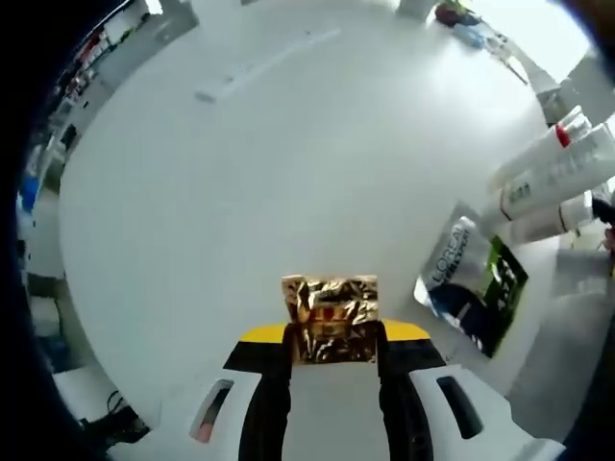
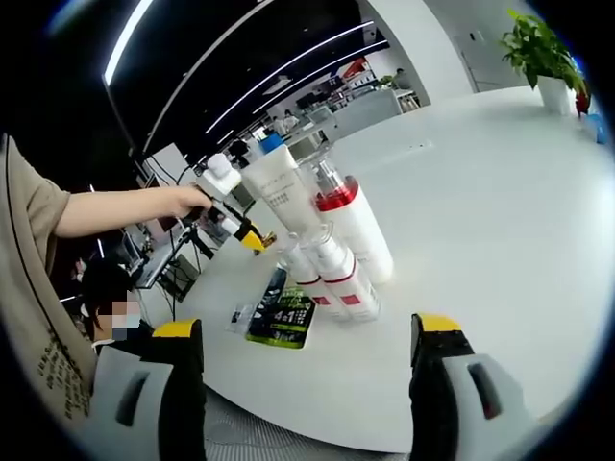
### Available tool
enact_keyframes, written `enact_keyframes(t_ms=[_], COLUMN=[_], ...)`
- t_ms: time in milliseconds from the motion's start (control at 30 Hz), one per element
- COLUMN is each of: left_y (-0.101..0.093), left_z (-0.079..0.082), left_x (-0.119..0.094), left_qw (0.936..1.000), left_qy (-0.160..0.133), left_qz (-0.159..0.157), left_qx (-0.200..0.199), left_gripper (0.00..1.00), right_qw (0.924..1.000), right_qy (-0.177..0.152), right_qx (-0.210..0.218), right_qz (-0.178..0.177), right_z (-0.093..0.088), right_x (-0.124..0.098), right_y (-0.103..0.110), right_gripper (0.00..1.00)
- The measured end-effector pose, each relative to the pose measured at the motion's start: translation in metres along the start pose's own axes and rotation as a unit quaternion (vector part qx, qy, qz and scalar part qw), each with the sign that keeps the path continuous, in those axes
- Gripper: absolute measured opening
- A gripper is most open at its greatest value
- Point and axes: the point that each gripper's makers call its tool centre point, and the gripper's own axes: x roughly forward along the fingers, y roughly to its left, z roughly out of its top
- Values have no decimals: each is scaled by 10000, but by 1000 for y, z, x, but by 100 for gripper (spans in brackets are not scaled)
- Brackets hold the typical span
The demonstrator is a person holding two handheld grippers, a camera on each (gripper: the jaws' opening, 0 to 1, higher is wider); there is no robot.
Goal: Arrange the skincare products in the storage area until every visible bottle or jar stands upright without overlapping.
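Note:
My left gripper [image 1: 330, 336] is shut on a crinkled gold foil packet [image 1: 330, 312], held just above the white table [image 1: 288, 173]. To its right lies a flat dark L'Oreal packet [image 1: 476, 279], and past that is a cluster of white bottles [image 1: 553, 178]. In the right gripper view those bottles stand close together: a white tube with a blue cap [image 2: 277, 187], a tall bottle with a red band [image 2: 354, 219] and two small red-labelled bottles [image 2: 332, 274]. The dark packet [image 2: 283, 317] lies flat before them. My right gripper [image 2: 307, 328] is open, near the table's edge.
A person's hand holds the left gripper [image 2: 231, 219] behind the bottles. A potted plant [image 2: 543, 48] stands at the table's far right. Desks and office gear surround the round table. Wide bare tabletop [image 2: 480, 192] stretches right of the bottles.

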Motion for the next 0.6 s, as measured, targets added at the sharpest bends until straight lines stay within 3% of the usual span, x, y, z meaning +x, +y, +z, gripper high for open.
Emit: enact_keyframes(t_ms=[133,433,600], left_y=[2,-15,-25], left_z=[-11,-32,-37], left_x=[-3,-5,-7], left_qw=[9993,9970,9908], left_qy=[-64,-162,-424], left_qz=[237,278,290], left_qx=[-287,-706,-1249], left_gripper=[32,33,33], right_qw=[10000,9998,9993], right_qy=[-10,-89,-70], right_qx=[-11,-143,-344], right_qz=[38,111,111], right_z=[0,4,4], right_x=[0,-1,-1], right_y=[1,6,8], right_gripper=[89,88,88])
